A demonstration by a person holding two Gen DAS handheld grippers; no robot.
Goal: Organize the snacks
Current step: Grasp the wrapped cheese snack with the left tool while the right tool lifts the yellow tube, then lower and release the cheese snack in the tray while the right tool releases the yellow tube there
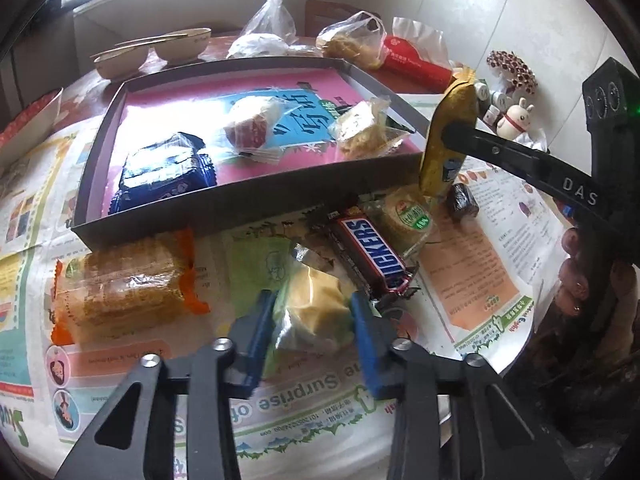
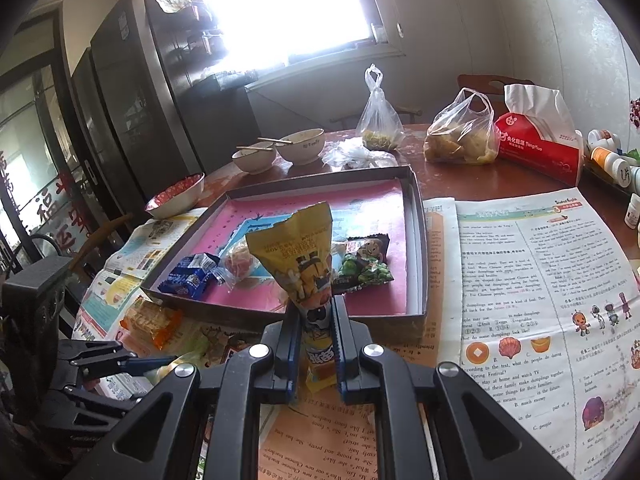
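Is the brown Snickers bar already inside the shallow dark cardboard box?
No, the Snickers bar lies on the newspaper outside the box's near wall.

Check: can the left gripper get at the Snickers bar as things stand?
Probably not yet: the left gripper has its fingers around a clear-wrapped yellow snack. The Snickers bar lies uncovered just beyond on the newspaper, so it's reachable once freed.

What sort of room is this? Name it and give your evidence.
Probably a home dining area or kitchen: a tall dark fridge, used bowls with chopsticks and a tissue pack on a wooden dining table.
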